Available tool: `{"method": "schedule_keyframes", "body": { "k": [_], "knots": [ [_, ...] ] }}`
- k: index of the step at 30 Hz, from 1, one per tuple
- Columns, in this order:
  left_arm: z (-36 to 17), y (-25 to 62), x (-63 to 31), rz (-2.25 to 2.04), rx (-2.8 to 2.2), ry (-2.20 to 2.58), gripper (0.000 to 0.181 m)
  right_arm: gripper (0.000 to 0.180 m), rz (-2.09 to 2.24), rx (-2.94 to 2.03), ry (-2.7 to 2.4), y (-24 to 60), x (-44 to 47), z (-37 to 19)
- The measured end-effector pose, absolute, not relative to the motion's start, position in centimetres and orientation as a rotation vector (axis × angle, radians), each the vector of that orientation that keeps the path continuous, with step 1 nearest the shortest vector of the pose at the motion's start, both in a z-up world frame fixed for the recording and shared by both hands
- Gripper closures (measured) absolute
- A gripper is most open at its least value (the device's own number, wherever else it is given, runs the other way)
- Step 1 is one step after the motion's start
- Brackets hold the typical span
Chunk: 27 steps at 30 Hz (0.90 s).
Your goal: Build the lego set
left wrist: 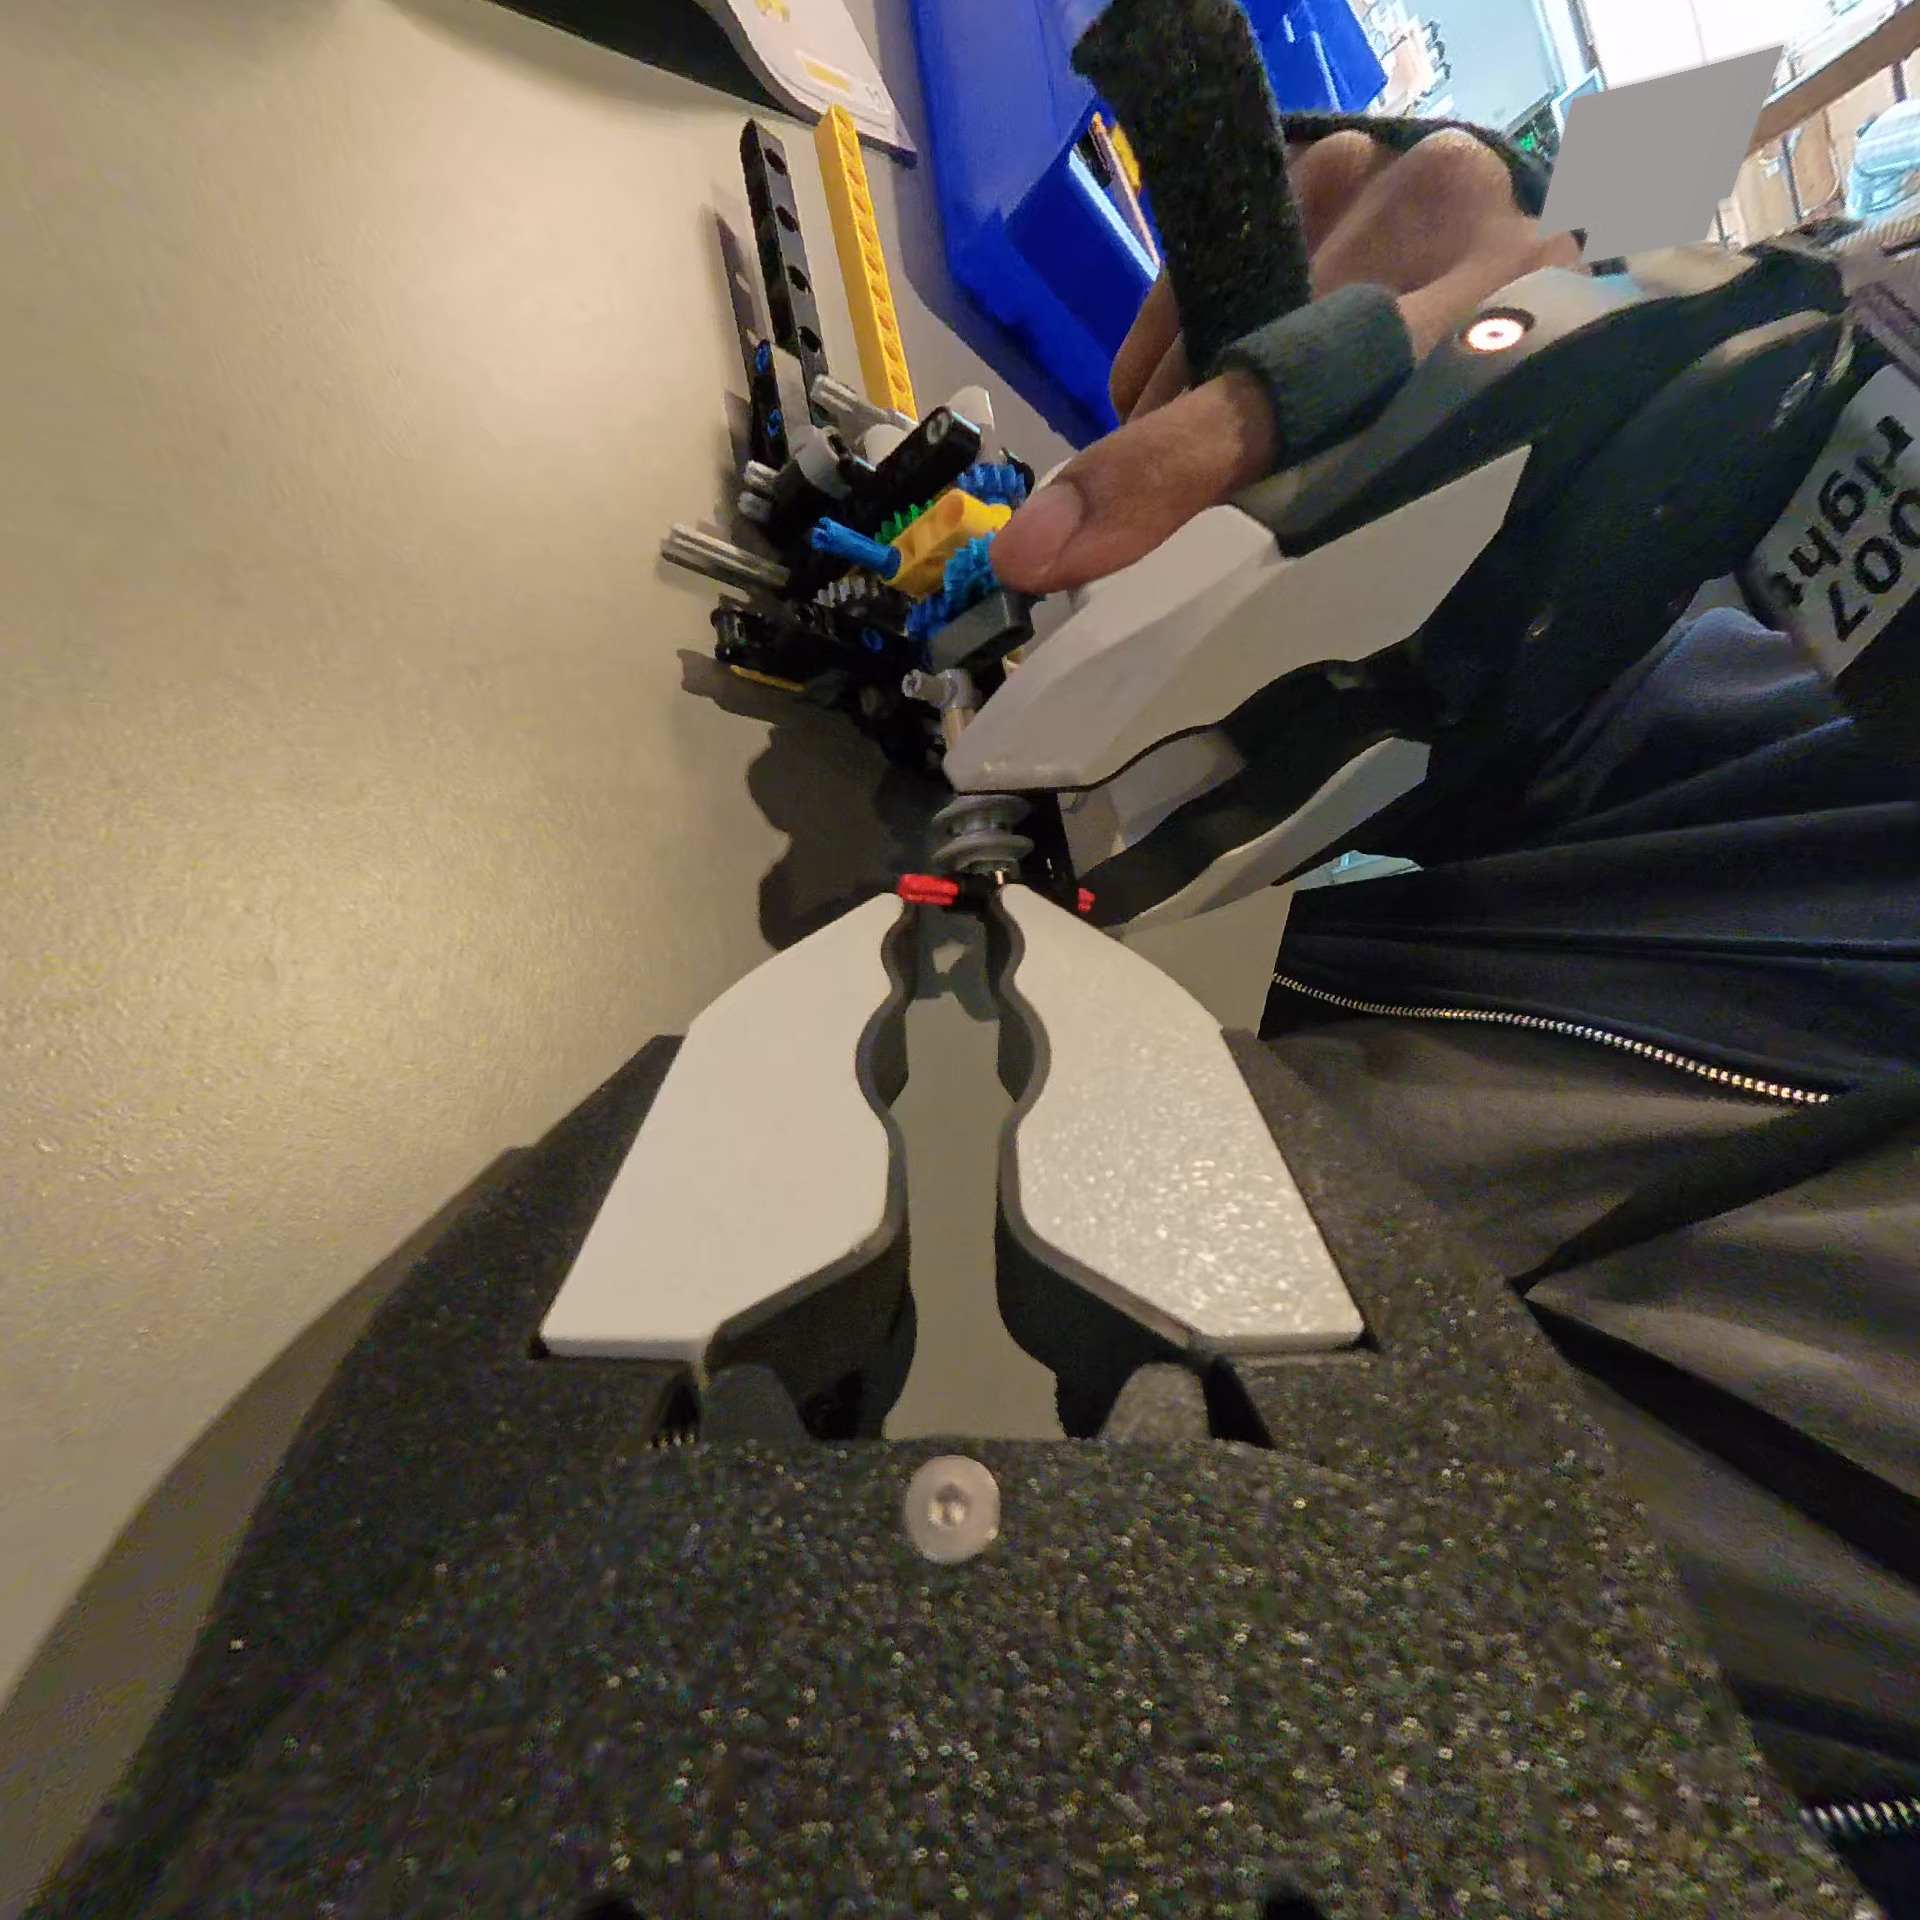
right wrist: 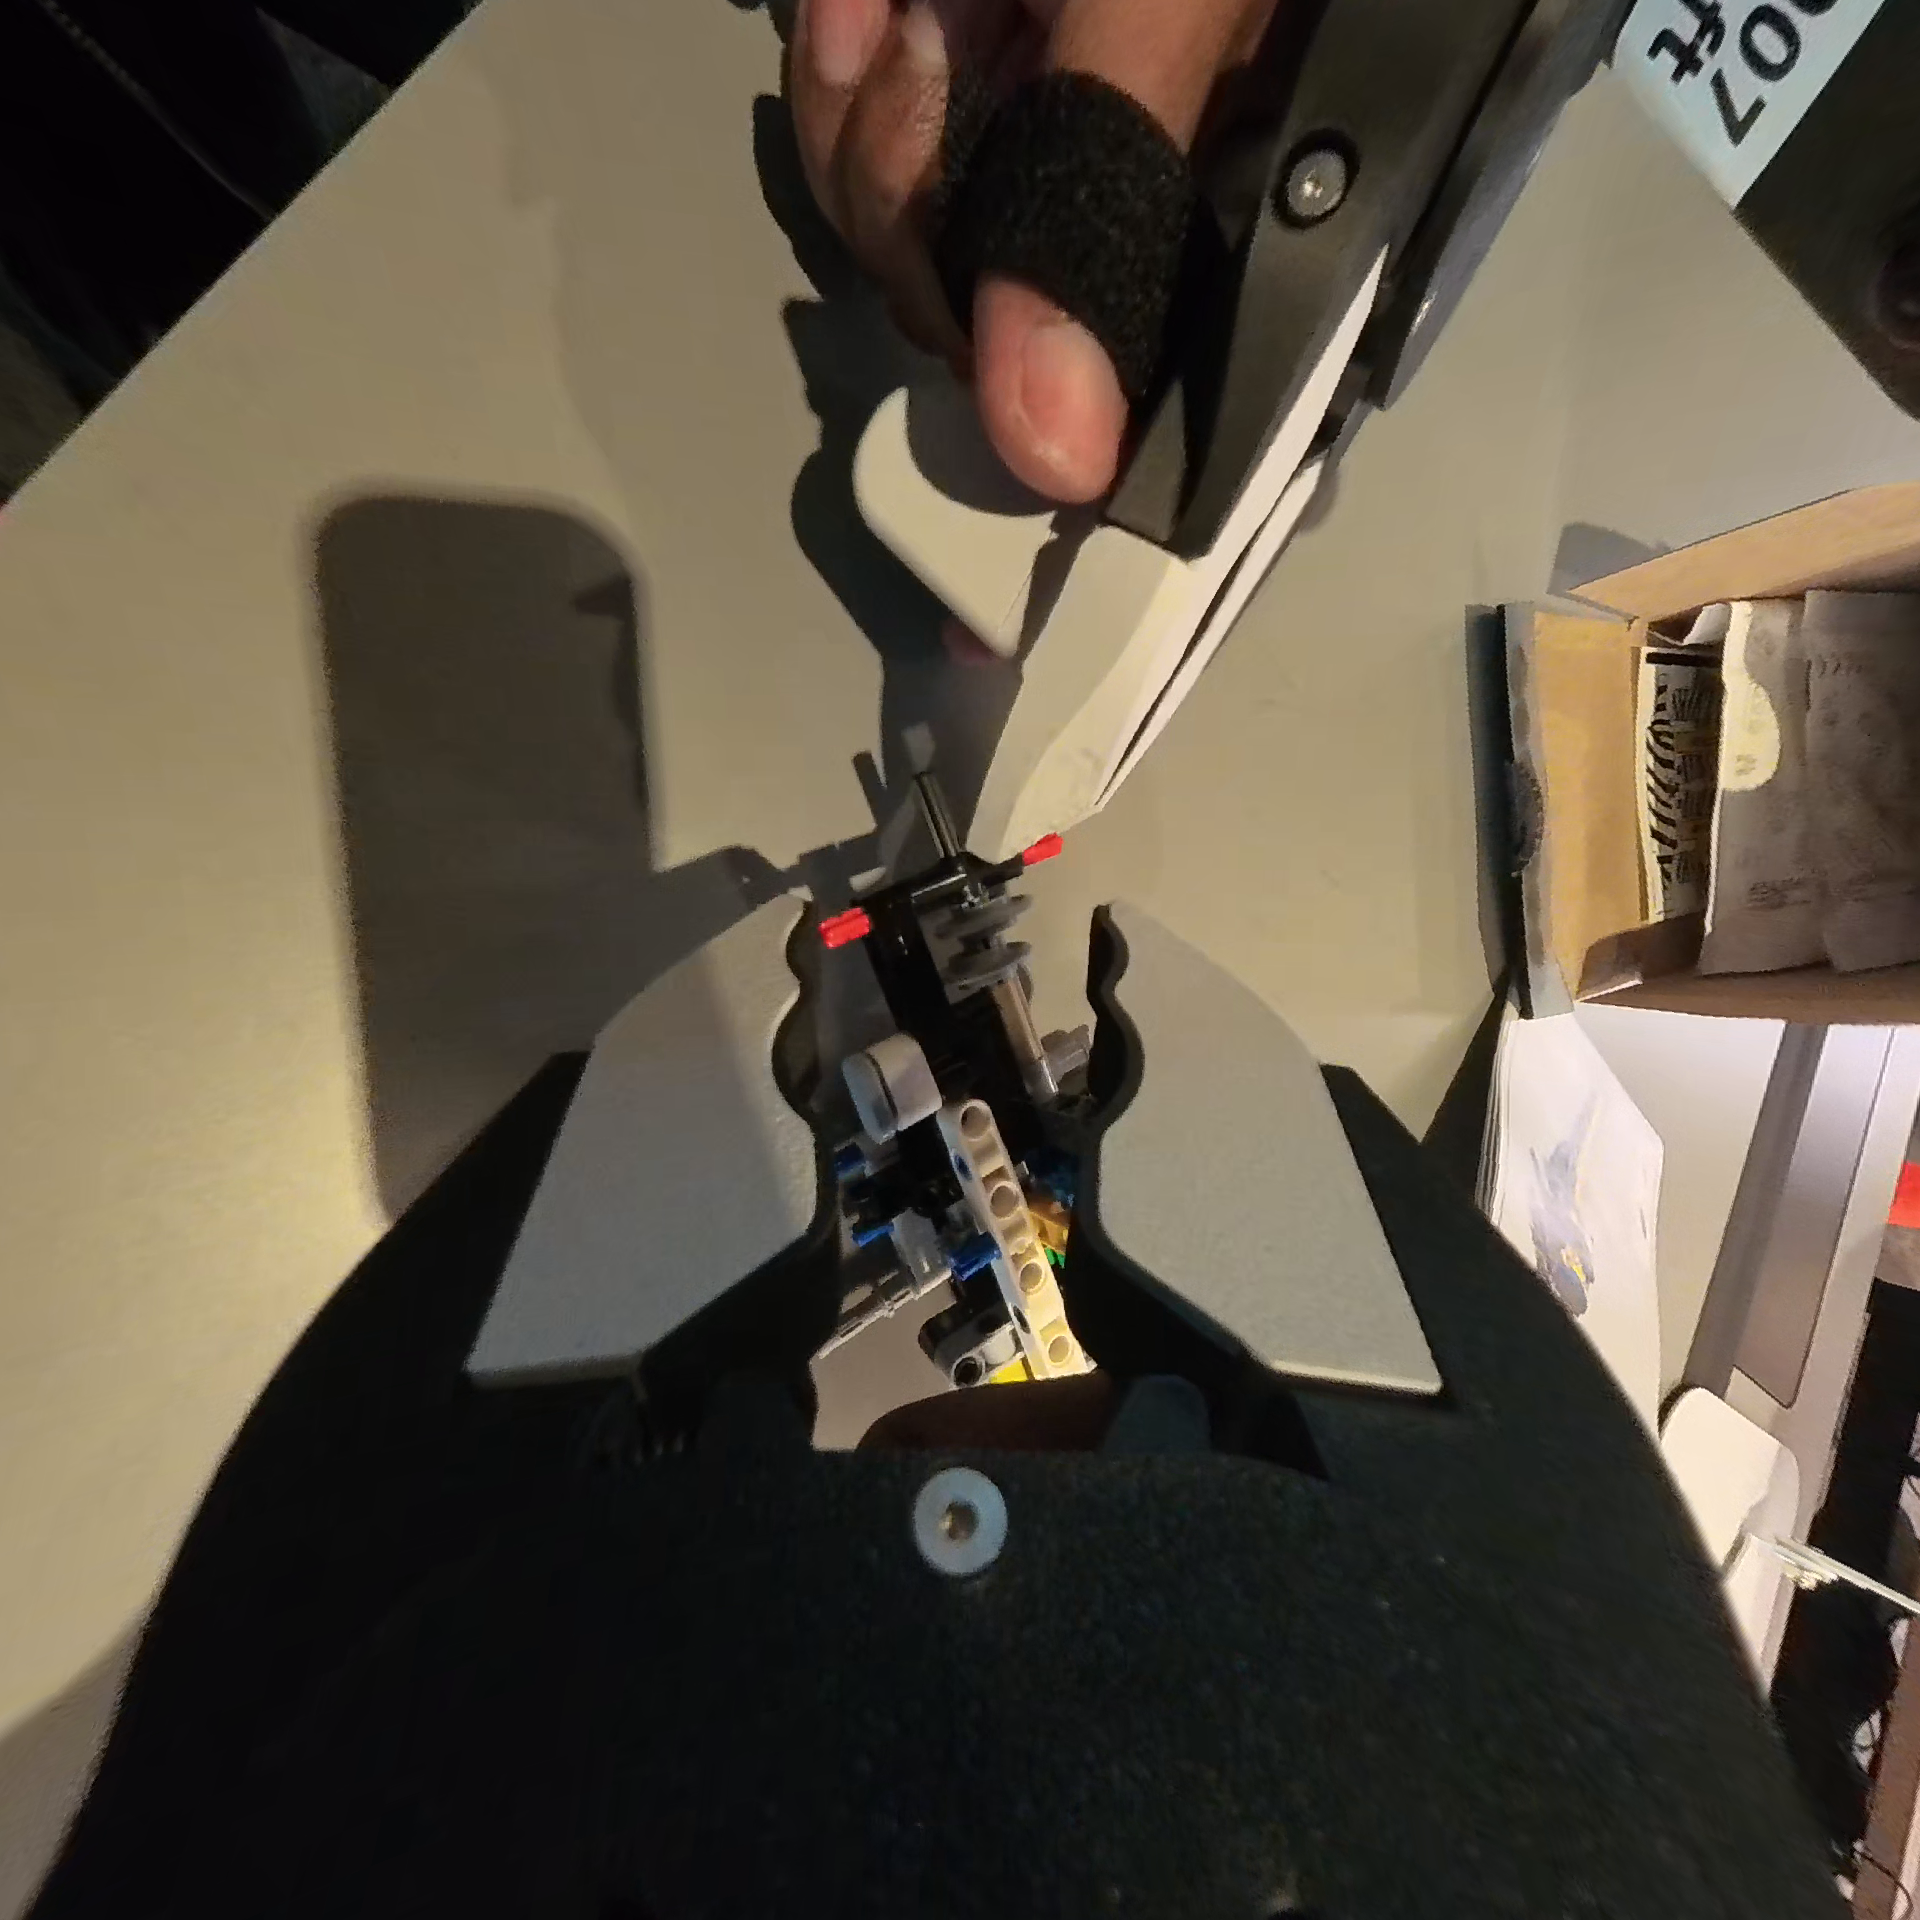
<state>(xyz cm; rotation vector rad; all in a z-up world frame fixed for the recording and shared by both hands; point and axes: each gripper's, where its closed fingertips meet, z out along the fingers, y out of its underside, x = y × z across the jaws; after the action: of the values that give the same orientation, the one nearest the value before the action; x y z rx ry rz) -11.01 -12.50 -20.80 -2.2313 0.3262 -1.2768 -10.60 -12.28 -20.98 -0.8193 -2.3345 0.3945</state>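
A pale table [left wrist: 312, 727] carries the lego build [left wrist: 862, 561] with black and yellow beams. A blue bin [left wrist: 1039, 229] and a paper sheet [left wrist: 821, 62] lie behind it on the top.

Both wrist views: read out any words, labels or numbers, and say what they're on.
White label on the right gripper's body: printed writing, which I won't repeat.
Pale blue label on the left gripper's body: writing, cut off by the frame.
Printed sheet at the table's edge: too small.
Packets in the cardboard box: blurred.
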Motion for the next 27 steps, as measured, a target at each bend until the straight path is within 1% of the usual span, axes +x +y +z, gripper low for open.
{"method": "schedule_keyframes", "body": {
  "k": [11,14,27],
  "knots": [
    [-20.78,-12.24,-10.64,-1.298,-2.230,0.278,0.168,0.131,0.360,-0.762,-2.310,-11.99,-10.67,-21.11],
    [-20.57,-12.17,-10.49,-1.318,-2.216,0.268,0.171,0.132,0.366,-0.755,-2.311,-11.93,-10.68,-21.06],
    [-20.69,-12.18,-10.08,-1.324,-2.224,0.274,0.172,0.131,0.330,-0.690,-2.400,-11.74,-10.29,-21.44]
  ]
}}
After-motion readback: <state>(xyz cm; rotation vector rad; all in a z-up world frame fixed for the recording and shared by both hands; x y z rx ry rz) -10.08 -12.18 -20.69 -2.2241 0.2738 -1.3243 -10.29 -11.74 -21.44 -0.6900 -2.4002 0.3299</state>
